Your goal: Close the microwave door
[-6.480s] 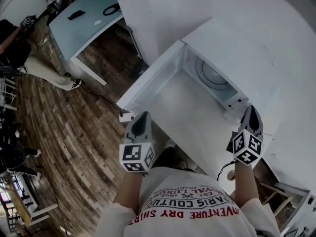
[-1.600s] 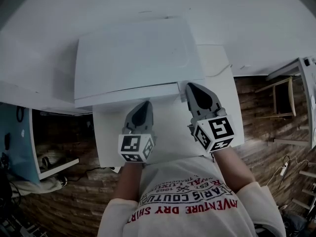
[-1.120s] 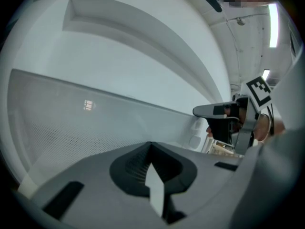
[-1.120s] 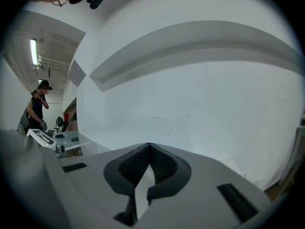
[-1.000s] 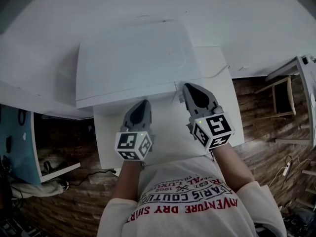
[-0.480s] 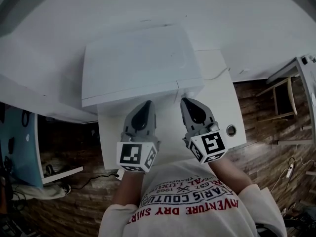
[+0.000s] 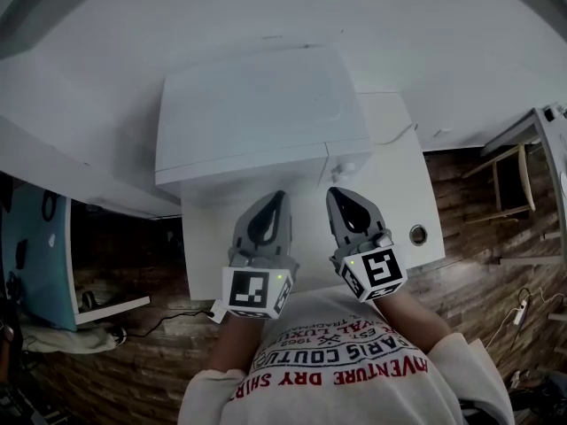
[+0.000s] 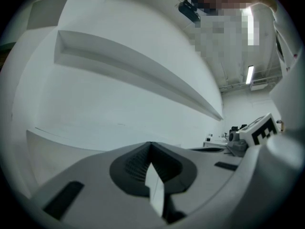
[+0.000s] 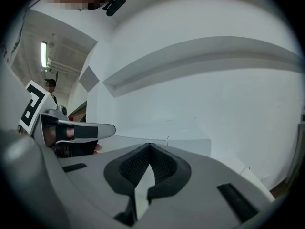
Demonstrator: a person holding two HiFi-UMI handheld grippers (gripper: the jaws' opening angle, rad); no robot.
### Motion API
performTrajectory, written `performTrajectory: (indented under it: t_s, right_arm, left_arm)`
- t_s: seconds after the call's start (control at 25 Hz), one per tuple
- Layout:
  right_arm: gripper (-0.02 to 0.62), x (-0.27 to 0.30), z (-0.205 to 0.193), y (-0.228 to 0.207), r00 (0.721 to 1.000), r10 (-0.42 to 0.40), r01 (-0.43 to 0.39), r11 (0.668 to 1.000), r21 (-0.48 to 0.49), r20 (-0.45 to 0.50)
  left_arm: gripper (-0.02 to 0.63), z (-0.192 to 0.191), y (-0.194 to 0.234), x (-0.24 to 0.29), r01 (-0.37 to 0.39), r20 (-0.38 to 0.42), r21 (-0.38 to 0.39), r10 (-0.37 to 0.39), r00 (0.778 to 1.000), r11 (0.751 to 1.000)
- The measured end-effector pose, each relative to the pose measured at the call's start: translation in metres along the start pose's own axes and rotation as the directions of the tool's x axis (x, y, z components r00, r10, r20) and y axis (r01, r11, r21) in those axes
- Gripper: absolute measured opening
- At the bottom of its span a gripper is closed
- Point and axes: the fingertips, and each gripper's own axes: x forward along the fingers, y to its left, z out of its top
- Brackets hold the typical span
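Observation:
A white microwave (image 7: 257, 104) stands on a white table (image 7: 394, 211) against the wall, its door (image 7: 252, 170) flush with the front and a small knob (image 7: 347, 168) at the right end. My left gripper (image 7: 278, 196) hovers just in front of the door, jaws shut and empty. My right gripper (image 7: 337, 193) is beside it, below the knob, also shut on nothing. Neither touches the microwave. In the right gripper view the tips (image 9: 149, 147) meet, with the microwave (image 9: 190, 133) ahead. In the left gripper view the tips (image 8: 150, 144) meet before a white wall.
A round hole (image 7: 418, 235) sits in the tabletop to the right of my right gripper. A wooden chair (image 7: 500, 162) stands on the plank floor at the right. A blue table (image 7: 35, 264) is at the far left. The person's printed shirt fills the bottom.
The microwave door, open 6.5 s ago, now stands shut. Over the last second both grippers drew back a little from the microwave's front and came closer together.

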Motion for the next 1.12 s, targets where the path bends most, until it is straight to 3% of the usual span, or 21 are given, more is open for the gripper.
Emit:
performTrajectory:
  t_s: [1.12]
  right_arm:
    - [0.008, 0.009, -0.017, -0.004, 0.997, -0.007, 0.007, 1.000, -0.006, -0.078]
  left_arm:
    - [-0.006, -0.031, 0.005, 0.010, 0.002, -0.091, -0.025, -0.005, 0.996, 1.000]
